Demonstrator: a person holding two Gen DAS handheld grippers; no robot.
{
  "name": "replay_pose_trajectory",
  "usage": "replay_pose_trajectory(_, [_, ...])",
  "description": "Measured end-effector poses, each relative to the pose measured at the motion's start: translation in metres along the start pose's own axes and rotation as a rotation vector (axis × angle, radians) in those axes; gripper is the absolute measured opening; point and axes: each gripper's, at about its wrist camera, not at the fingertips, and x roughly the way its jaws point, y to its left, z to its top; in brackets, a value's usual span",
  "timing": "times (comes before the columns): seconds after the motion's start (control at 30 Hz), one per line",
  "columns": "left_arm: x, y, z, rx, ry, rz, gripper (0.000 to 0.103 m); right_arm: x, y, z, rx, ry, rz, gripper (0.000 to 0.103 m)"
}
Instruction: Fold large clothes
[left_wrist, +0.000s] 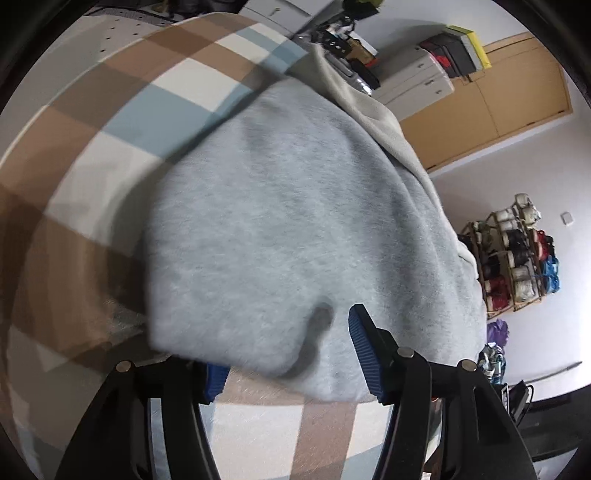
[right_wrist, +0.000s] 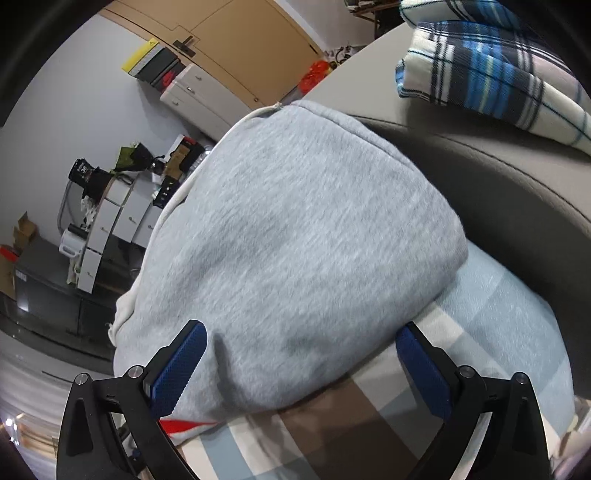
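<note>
Left wrist view: a checked cover (left_wrist: 122, 122) in brown, white and pale blue fills the field from 7 to 12 o'clock. On it lies the grey sweatshirt (left_wrist: 295, 214), folded into a thick pad that takes up the centre and runs toward 1 o'clock, where a paler cloth edge (left_wrist: 373, 122) shows along its far side. Drawers (left_wrist: 417, 79) stand at 1 o'clock and a rack of spools (left_wrist: 517, 254) at 3 o'clock.

From the right wrist the same sweatshirt (right_wrist: 295, 236) lies at centre, with a plaid blanket (right_wrist: 491, 70) folded at 1 o'clock and a dark curved rest (right_wrist: 517, 206) at 3 o'clock.

The left gripper (left_wrist: 288, 354) sits at 6 o'clock with its jaws spread. One blue pad lies on top of the near hem and the other is mostly hidden under it, so the hem sits between them, but no squeeze shows. The right gripper (right_wrist: 303, 358) also has its jaws spread wide, straddling the near corner of the pad without pressing it.

The fold looks laid and this seems to be the letting-go. To do it well I would part the jaws fully before drawing back, then pull each gripper straight toward 6 o'clock and low, so no pad drags the top layer. The left pad under the hem is the risk: lifting there would flip the edge.
</note>
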Motion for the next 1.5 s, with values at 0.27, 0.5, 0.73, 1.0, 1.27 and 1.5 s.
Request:
replay_pose_trajectory(0.27, [0.0, 0.006, 0.005, -0.024, -0.031, -0.061, 0.069, 0.013, 0.015, 0.005, -0.111, -0.042, -0.036, 0.103])
replay_pose_trajectory(0.5, [-0.003, 0.018, 0.008, -0.107, -0.052, -0.138, 0.067, 0.019, 0.017, 0.013, -0.118, -0.069, -0.006, 0.081])
replay_pose_trajectory(0.73, [-0.007, 0.045, -0.001, -0.24, -0.066, -0.149, 0.013, 0.011, 0.003, 0.018, -0.074, -0.076, 0.035, 0.022])
replay_pose_trajectory(1.0, [-0.021, 0.048, -0.012, -0.25, -0.102, -0.136, 0.006, -0.002, 0.022, 0.011, -0.173, -0.119, -0.035, 0.017])
replay_pose_trajectory(1.27, [-0.032, 0.053, -0.027, -0.289, -0.161, -0.101, 0.005, -0.016, 0.041, -0.007, -0.348, -0.19, -0.146, 0.015])
replay_pose_trajectory(1.5, [-0.042, 0.059, -0.034, -0.272, -0.143, -0.041, 0.005, -0.025, 0.049, -0.024, -0.435, -0.21, -0.214, 0.015])
